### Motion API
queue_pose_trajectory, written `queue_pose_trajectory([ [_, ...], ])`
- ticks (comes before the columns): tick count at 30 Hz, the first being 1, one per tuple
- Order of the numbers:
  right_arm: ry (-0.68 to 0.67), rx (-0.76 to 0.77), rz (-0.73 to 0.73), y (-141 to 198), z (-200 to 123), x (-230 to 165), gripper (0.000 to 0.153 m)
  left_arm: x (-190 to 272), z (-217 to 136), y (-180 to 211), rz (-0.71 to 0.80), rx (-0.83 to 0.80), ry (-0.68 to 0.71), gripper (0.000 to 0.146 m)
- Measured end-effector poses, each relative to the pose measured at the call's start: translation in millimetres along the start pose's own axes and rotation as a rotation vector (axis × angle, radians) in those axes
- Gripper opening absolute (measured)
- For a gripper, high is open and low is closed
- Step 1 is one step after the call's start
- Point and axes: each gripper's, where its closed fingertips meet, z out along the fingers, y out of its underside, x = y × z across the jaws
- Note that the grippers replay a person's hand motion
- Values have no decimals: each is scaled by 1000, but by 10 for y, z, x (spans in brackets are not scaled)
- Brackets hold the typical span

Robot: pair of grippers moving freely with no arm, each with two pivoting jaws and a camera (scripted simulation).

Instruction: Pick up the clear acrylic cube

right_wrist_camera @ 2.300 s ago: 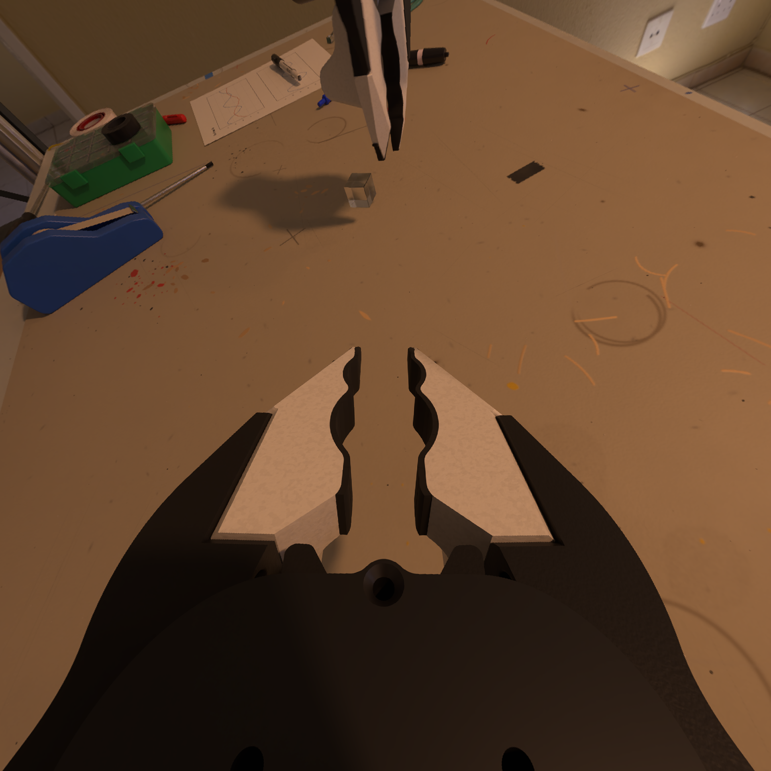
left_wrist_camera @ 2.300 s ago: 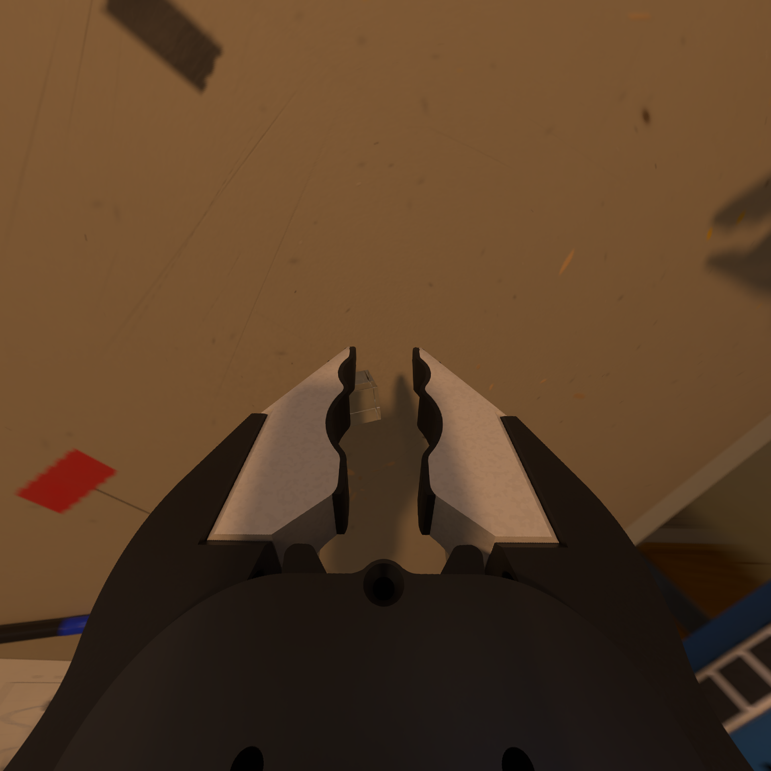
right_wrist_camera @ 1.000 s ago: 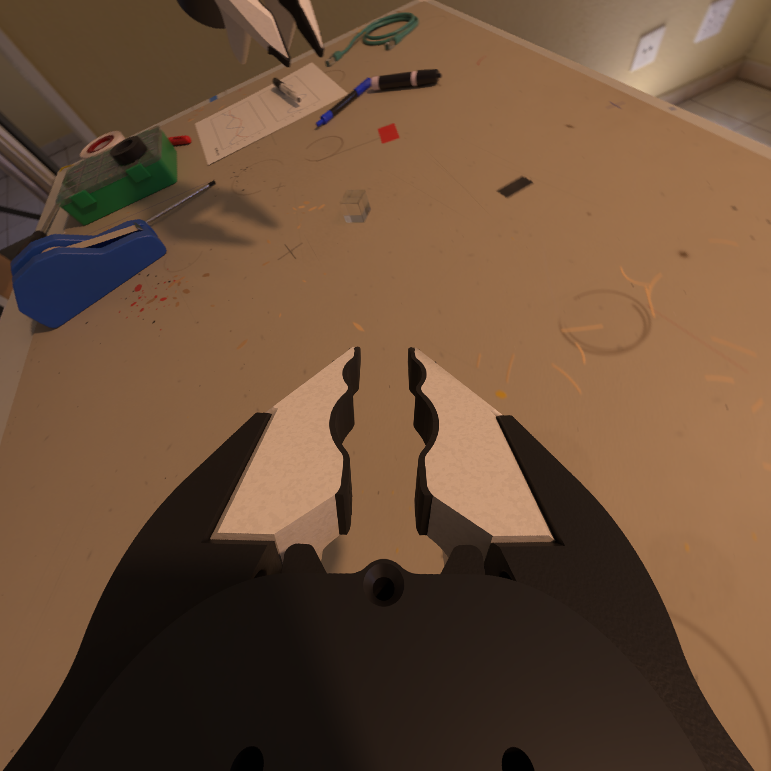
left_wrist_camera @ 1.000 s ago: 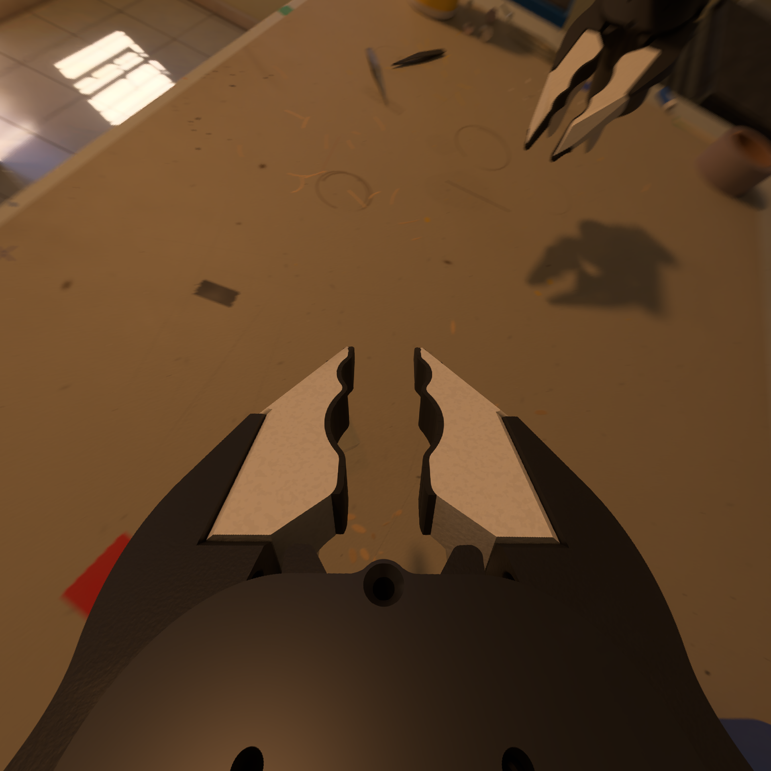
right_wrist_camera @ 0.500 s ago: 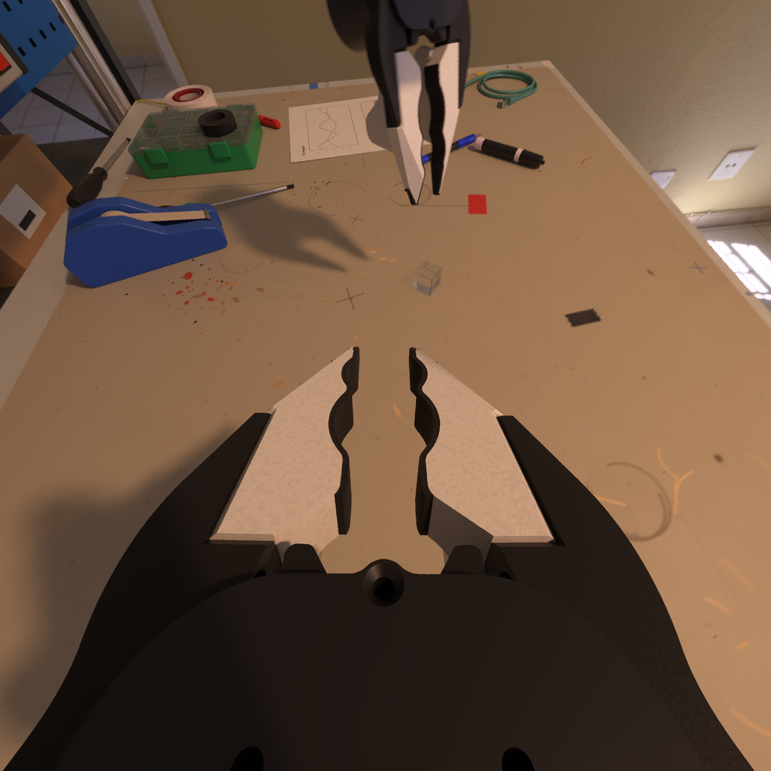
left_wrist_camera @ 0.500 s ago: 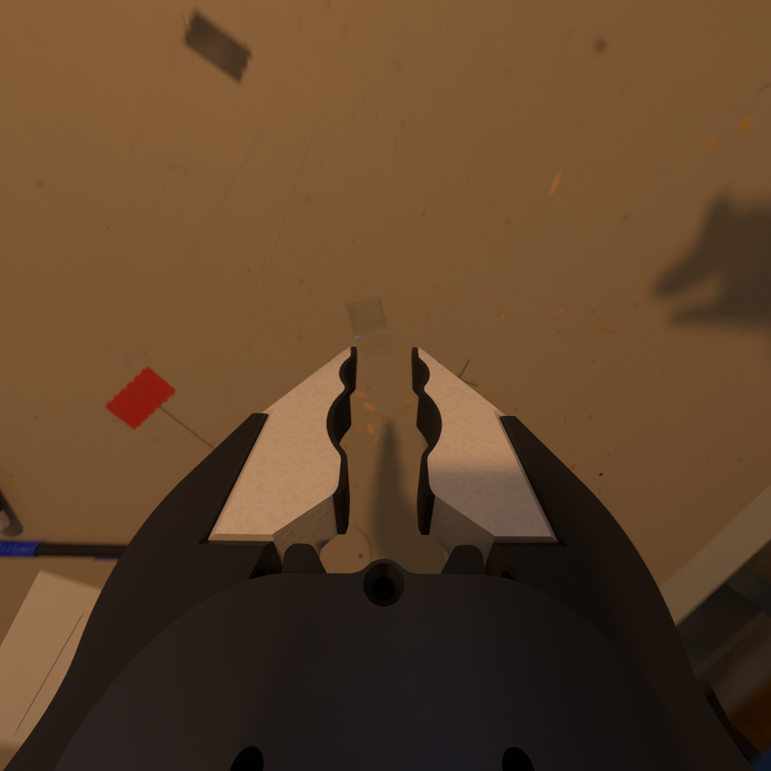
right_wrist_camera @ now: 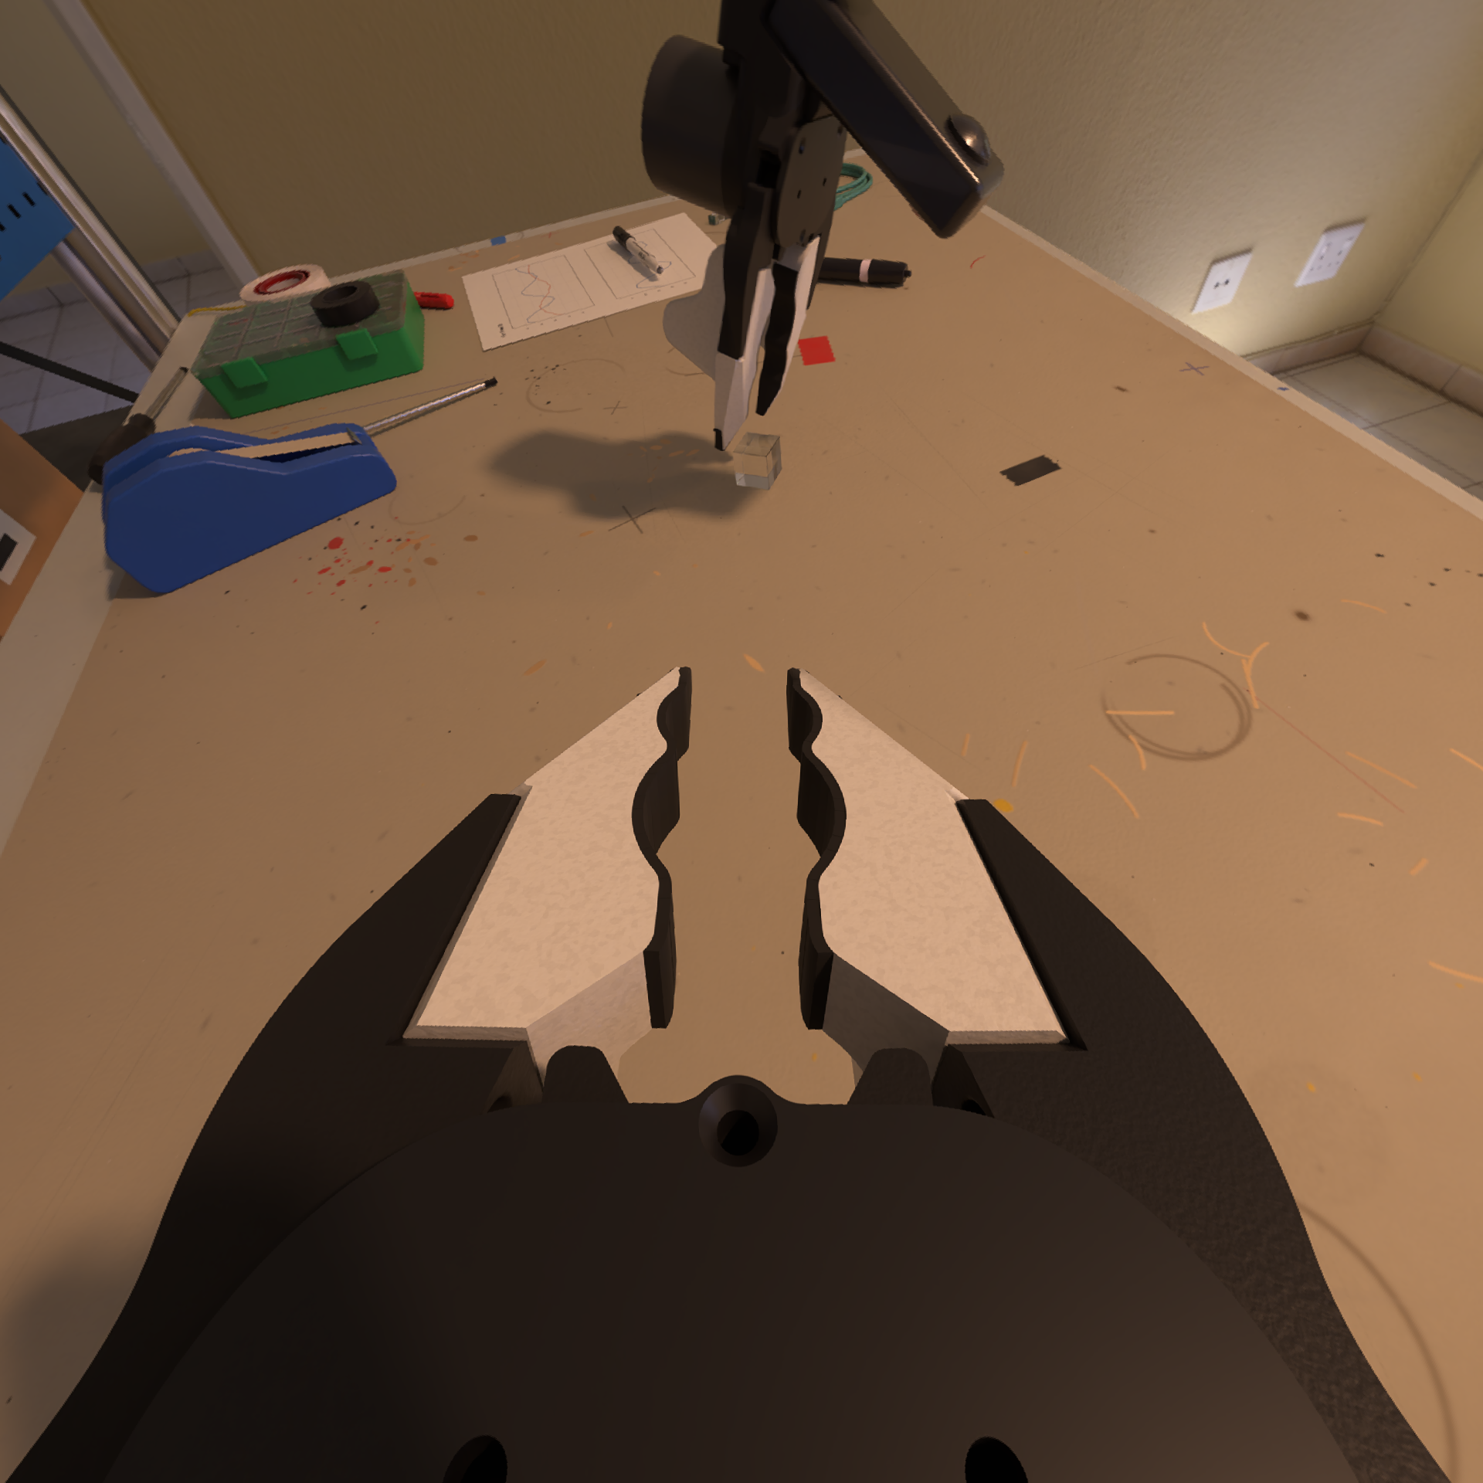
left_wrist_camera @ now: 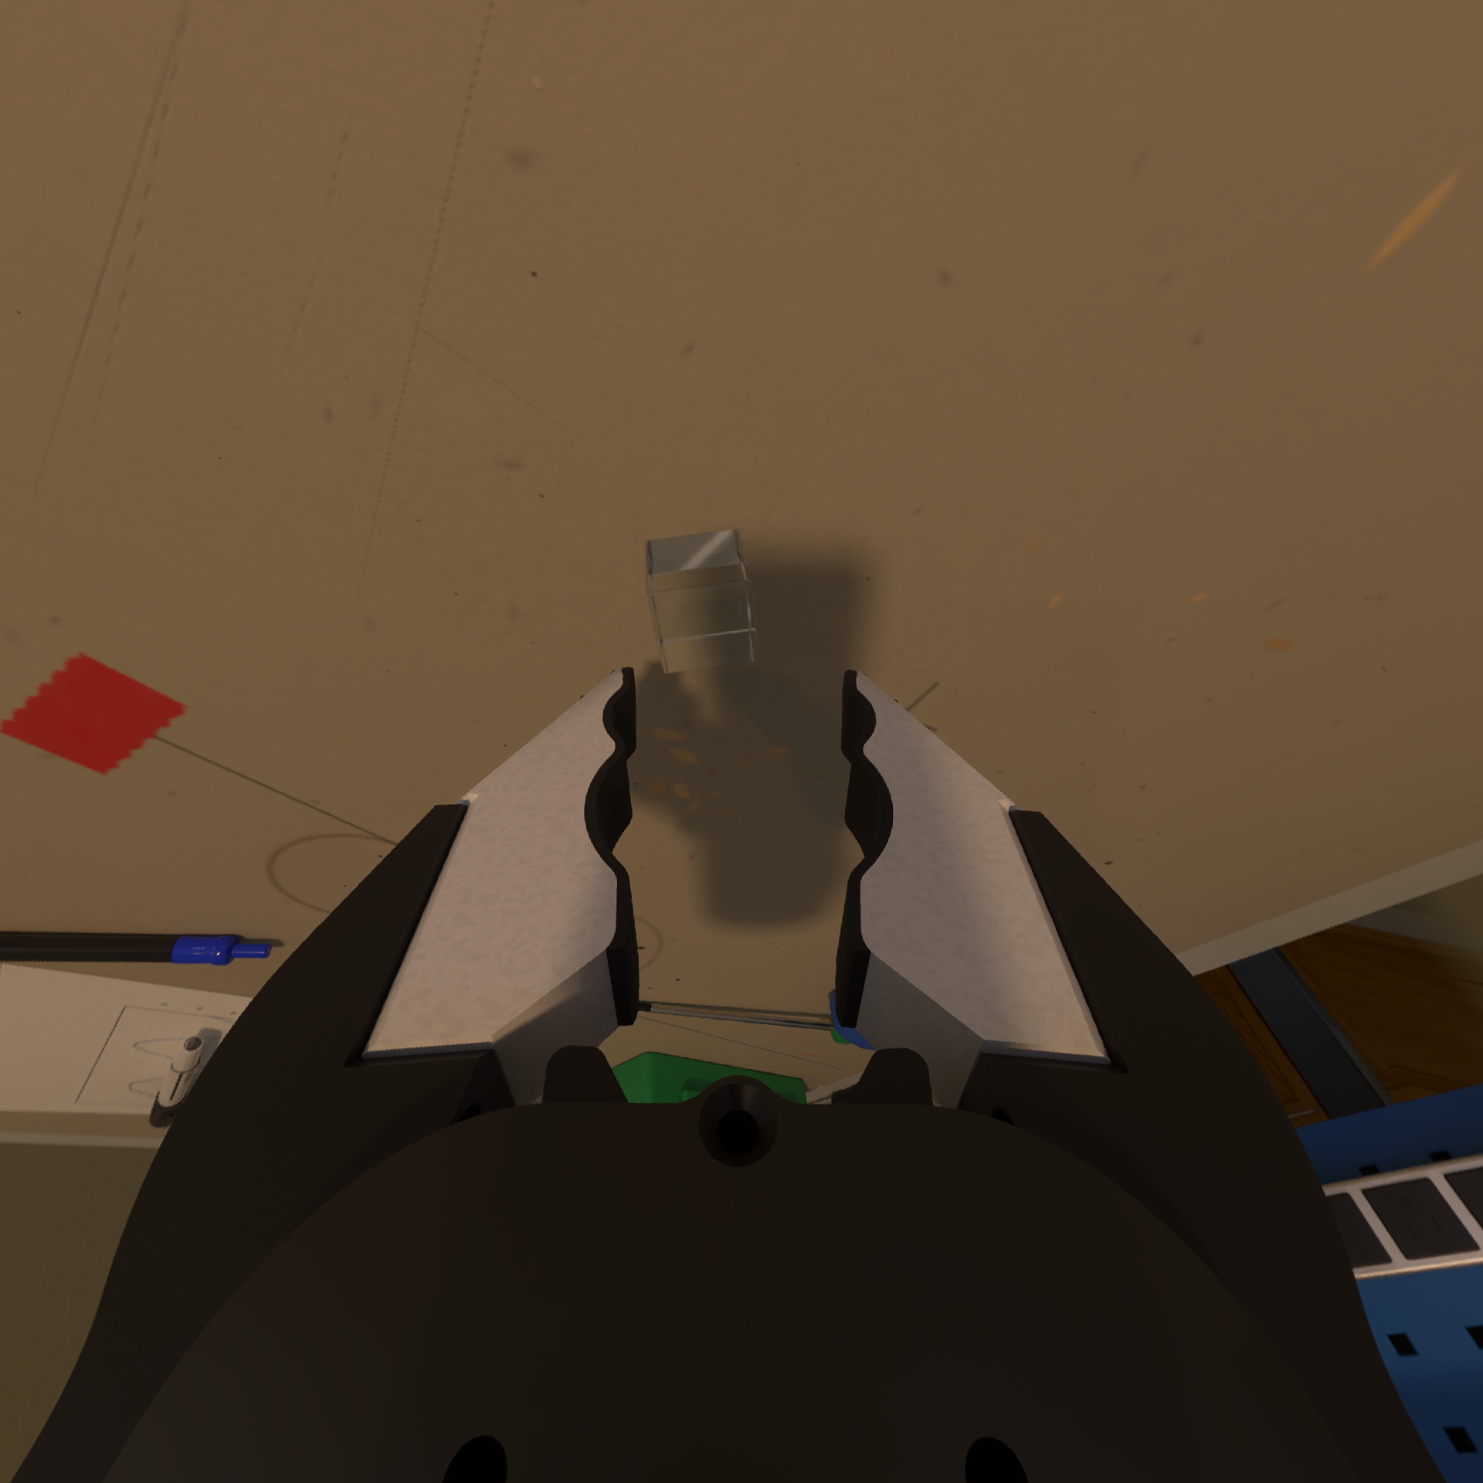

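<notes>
The clear acrylic cube (left_wrist_camera: 700, 598) sits on the brown table, just beyond my left gripper's fingertips and slightly left of centre. My left gripper (left_wrist_camera: 736, 678) is open and empty, pointing down at the table. In the right wrist view the cube (right_wrist_camera: 757, 461) lies mid-table, with the left gripper (right_wrist_camera: 740, 424) hanging over it, its tips right next to the cube's far left side. My right gripper (right_wrist_camera: 737, 672) has a narrow gap between its fingers, holds nothing, and stays well short of the cube.
A blue tape dispenser (right_wrist_camera: 233, 489), a green box (right_wrist_camera: 313, 341) with a black ring, a printed sheet (right_wrist_camera: 578, 281) with a marker, a blue-tipped pen (left_wrist_camera: 160, 948), a red square (left_wrist_camera: 92, 710) and a black patch (right_wrist_camera: 1029, 469) lie on the table. The table edge (left_wrist_camera: 1324, 907) runs at the right.
My left gripper has opened wider and dropped closer to the cube. The right wrist view has swung, so the cube now shows farther off.
</notes>
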Motion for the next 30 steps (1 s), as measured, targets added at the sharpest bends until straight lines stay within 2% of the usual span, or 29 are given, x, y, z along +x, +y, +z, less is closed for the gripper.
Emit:
queue_pose_trajectory([
  [10,-26,-48,-71,37,-45,-136,24,-89,154,92,-90,-129,-10,52],
  [19,-20,-43,-89,9,-92,-178,24,-124,217,44,-148,-146,-20,53],
  [23,-16,-46,-99,3,-106,-188,24,-144,230,54,-143,-182,-74,46],
  [26,-10,-43,-112,-10,-131,-199,24,-119,231,50,-149,-200,-73,36],
  [30,-1,-30,-118,-33,-182,-194,24,-71,230,64,-146,-214,-32,32],
])
